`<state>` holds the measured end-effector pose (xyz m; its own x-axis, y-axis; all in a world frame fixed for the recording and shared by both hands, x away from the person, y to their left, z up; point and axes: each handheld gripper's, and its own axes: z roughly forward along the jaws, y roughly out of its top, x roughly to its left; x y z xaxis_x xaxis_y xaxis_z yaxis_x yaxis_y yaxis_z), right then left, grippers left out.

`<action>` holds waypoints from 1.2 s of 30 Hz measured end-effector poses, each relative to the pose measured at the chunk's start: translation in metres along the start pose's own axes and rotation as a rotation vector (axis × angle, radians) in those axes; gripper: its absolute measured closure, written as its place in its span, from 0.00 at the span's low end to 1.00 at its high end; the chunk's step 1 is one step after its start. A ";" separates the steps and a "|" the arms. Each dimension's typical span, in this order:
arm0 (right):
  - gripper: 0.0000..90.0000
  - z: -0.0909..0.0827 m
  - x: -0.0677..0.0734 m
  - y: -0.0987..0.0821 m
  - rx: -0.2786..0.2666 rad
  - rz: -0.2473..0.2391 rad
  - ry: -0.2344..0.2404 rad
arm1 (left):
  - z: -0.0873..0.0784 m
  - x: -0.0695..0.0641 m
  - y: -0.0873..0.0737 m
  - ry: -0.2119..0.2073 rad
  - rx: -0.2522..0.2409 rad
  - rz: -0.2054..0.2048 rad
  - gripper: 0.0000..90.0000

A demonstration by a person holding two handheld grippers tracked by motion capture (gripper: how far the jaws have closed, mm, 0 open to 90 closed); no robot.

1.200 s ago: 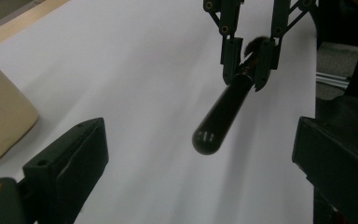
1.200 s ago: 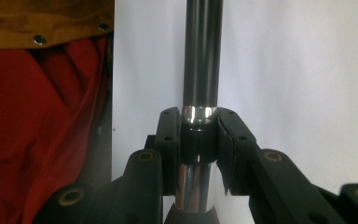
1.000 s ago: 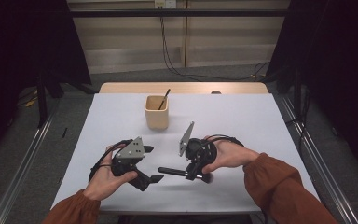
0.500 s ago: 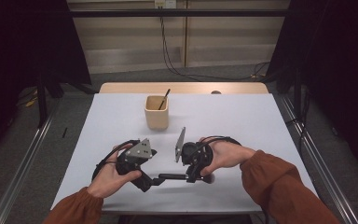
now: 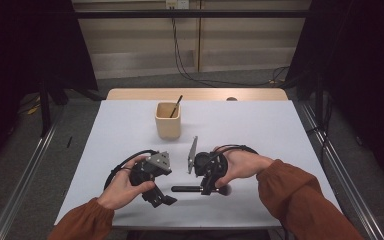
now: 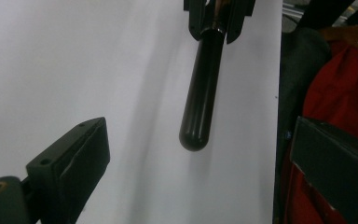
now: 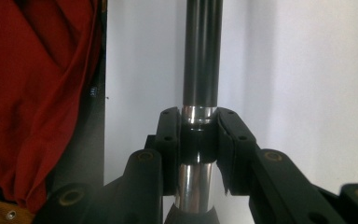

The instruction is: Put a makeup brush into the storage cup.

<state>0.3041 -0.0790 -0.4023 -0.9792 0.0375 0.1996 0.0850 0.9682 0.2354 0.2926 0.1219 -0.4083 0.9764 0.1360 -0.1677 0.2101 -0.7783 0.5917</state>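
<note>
A black-handled tool (image 5: 186,189) with a silver collar lies level just above the white table (image 5: 260,130), its rounded handle end pointing left. My right gripper (image 5: 206,186) is shut on it at the silver collar (image 7: 198,114), and the handle (image 7: 203,56) runs straight away from the gripper (image 7: 199,135). My left gripper (image 5: 163,197) sits just left of the handle end, open with nothing between its jaws. In the left gripper view the gripper (image 6: 200,177) faces the handle (image 6: 200,93), whose rounded tip stops short of the jaws.
A tan cup (image 5: 168,121) with a dark stick (image 5: 176,106) in it stands behind the hands at mid-table. The table's front edge (image 5: 190,224) is close below the grippers. A person's rust-red sleeves come in from the bottom.
My left gripper has crept a little to the right, closing on the handle's free end. The right gripper and the tool have barely shifted.
</note>
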 end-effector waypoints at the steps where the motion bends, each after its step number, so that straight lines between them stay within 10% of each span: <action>1: 0.80 0.000 0.000 0.000 -0.002 0.001 0.002 | 0.000 0.001 0.000 -0.001 -0.001 -0.002 0.05; 16: 0.80 0.002 0.001 0.002 -0.010 -0.007 0.004 | 0.009 0.001 0.004 0.052 0.026 0.064 0.28; 36: 0.80 0.003 -0.002 0.002 -0.030 -0.015 -0.005 | 0.024 -0.003 0.016 0.020 0.037 0.099 0.69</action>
<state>0.3057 -0.0765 -0.4055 -0.9812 0.0238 0.1915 0.0754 0.9608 0.2668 0.2920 0.0944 -0.4173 0.9932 0.0689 -0.0939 0.1106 -0.8109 0.5747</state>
